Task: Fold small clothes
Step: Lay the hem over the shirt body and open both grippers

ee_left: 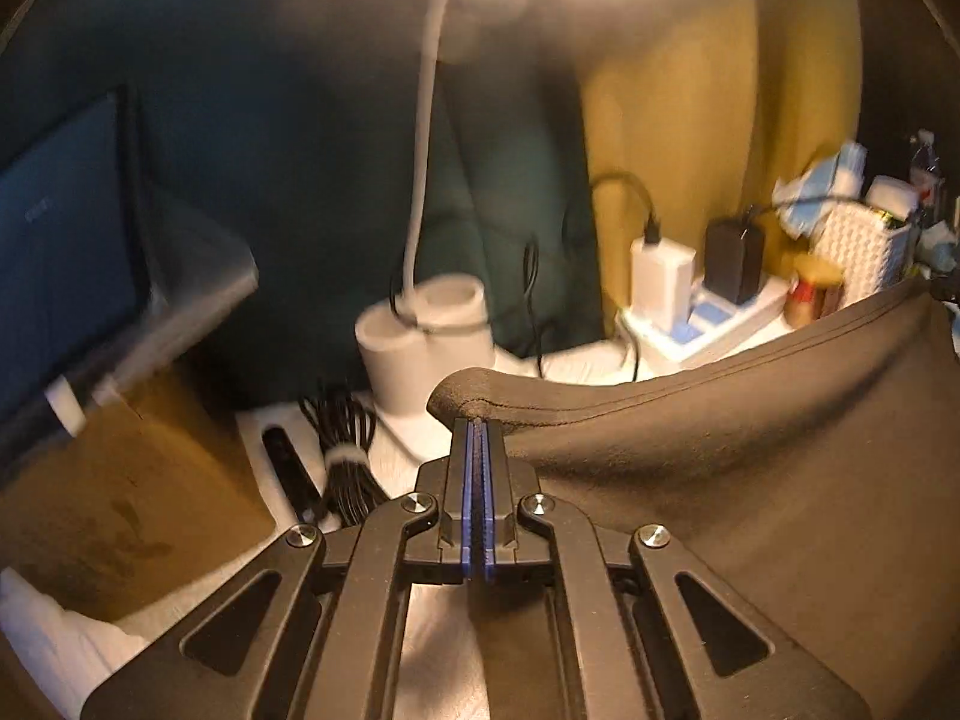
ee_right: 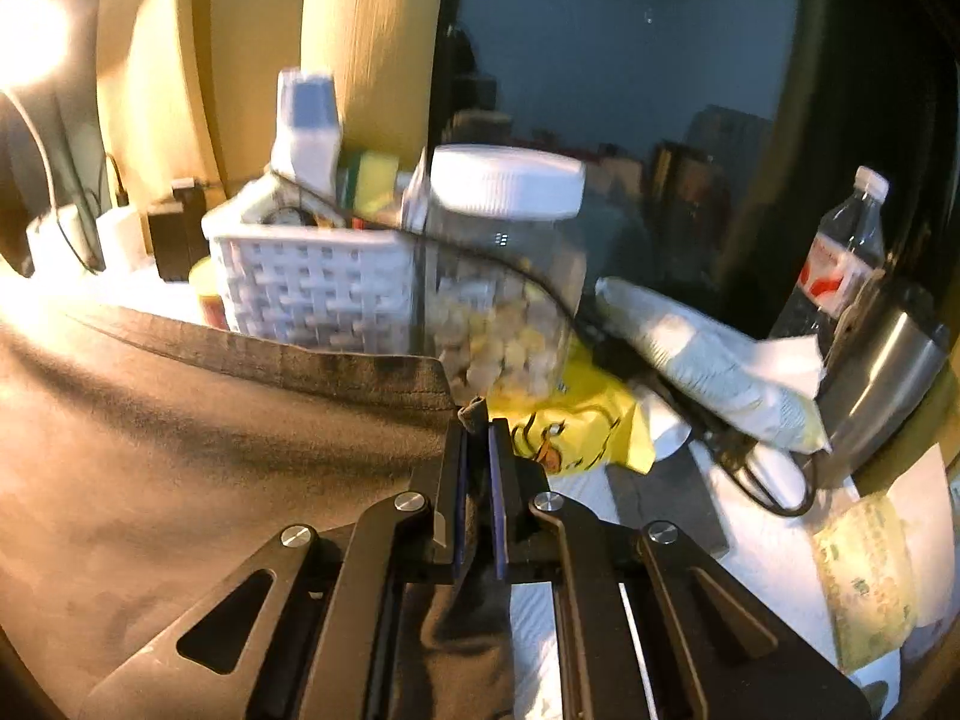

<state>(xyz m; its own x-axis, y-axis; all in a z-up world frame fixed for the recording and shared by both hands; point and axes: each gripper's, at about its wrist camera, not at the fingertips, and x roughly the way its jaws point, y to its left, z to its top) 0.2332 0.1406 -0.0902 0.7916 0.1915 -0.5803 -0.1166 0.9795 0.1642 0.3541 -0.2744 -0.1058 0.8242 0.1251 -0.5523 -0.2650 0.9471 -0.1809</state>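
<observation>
Left gripper (ee_left: 479, 426) clamped shut on a corner of the dark garment (ee_left: 720, 420), fabric bunched over the blue pads at 12 o'clock of the fingertips. Right gripper (ee_right: 478, 429) likewise closed on the opposite corner of the same garment (ee_right: 210, 420), a tuft poking up between the fingers, more cloth hanging below them. Held off the table between the two grippers, top hem stretched in a sagging line, stitched band visible along the edge. Seen only from the left wrist: a laptop (ee_left: 72, 276) at 9 o'clock, a brown paper bag (ee_left: 120, 504) at 8 o'clock, a coiled black cable (ee_left: 345, 456) just beside the fingers at 10 o'clock, a white lamp base (ee_left: 432, 342) at 12 o'clock with its stem rising to a glaring bulb, a white power strip (ee_left: 702, 324) with chargers at 2 o'clock. Seen only from the right wrist: a clear jar (ee_right: 504, 276) with a white lid at 12 o'clock, a yellow duck-print bag (ee_right: 576, 426) just beyond the fingertips, a water bottle (ee_right: 840, 264) and a steel tumbler (ee_right: 882, 372) at 3 o'clock, a dark window behind. Shared by both: a white woven basket (ee_right: 312, 288) of clutter. White tabletop (ee_right: 774, 564), yellow curtain (ee_left: 690, 120) behind, warm lamplight. Garment plain, dark brownish grey, softly creased.
</observation>
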